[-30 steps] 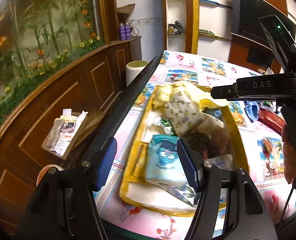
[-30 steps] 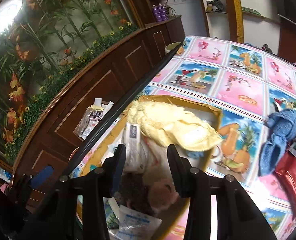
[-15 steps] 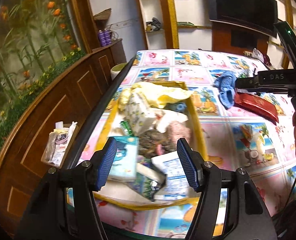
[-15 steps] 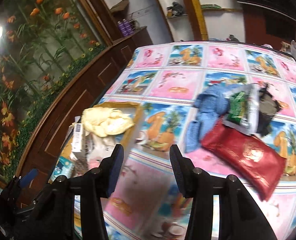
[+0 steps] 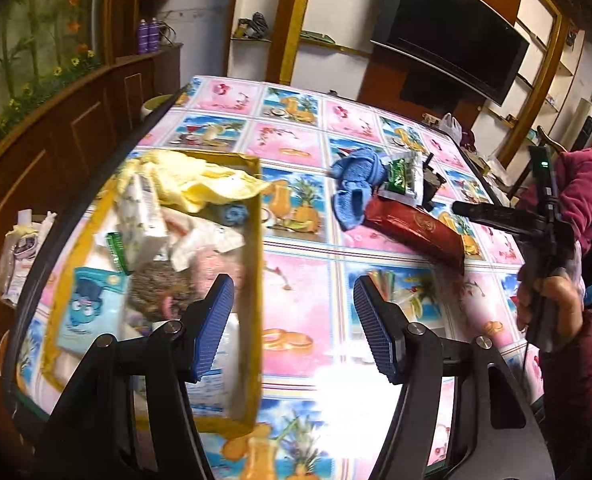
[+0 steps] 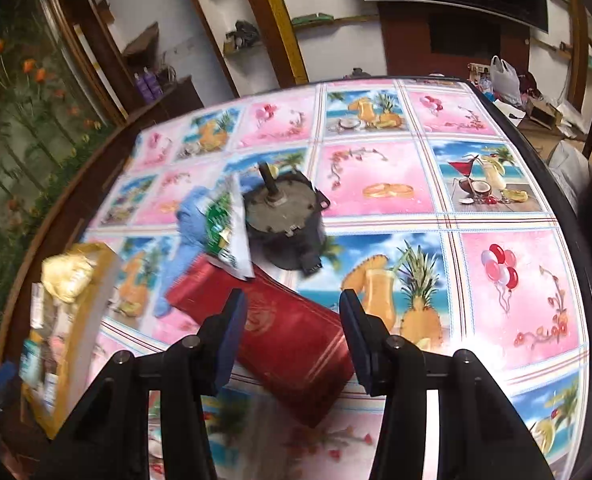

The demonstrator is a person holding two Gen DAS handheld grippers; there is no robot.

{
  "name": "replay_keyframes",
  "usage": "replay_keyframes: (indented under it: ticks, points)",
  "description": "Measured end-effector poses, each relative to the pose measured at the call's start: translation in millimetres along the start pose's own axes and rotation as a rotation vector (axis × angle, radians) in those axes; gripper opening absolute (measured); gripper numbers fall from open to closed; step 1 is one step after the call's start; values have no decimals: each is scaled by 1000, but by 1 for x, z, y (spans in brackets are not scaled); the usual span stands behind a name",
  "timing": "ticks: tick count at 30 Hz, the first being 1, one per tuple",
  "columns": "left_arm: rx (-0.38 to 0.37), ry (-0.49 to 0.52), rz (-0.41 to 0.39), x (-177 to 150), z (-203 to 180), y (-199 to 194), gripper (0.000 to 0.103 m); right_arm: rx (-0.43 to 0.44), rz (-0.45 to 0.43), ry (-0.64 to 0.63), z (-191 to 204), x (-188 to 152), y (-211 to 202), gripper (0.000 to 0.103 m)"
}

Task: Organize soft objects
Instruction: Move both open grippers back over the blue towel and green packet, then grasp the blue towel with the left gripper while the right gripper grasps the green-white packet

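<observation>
A green packet and a dark motor are seen beside the red pouch. The right tongs, just widened, are held apart and empty over it. The left tongs are held apart above the worktop.

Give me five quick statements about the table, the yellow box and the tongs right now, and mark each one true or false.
1. The blue cloth lies inside the yellow box. False: it lies on the table, outside the box, beside the red pouch.
2. The right tongs hold nothing. True: they are open above the red pouch.
3. A green and white packet rests partly on the red pouch. True.
4. The yellow box is empty. False: it holds a pale yellow cloth, a blue cartoon packet and other soft things.
5. The left tongs grip the blue cartoon packet. False: they are open over bare tablecloth.
</observation>
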State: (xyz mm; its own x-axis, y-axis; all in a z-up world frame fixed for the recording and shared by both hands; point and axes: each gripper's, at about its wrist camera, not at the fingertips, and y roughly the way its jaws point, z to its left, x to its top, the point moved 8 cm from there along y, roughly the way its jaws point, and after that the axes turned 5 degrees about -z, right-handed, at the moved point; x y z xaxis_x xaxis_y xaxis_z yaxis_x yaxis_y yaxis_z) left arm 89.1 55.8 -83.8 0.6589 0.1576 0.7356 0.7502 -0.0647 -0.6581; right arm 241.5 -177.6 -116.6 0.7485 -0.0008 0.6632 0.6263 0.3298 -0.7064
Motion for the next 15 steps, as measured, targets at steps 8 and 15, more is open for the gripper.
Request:
replay_keyframes:
  ticks: [8,15]
  points:
    - [-76,17,40,29,-24,37,63,56,6,13,-4,-2,25,48]
    - [-122,1,77,66,-31,94,63,59,-15,18,22,18,49,50]
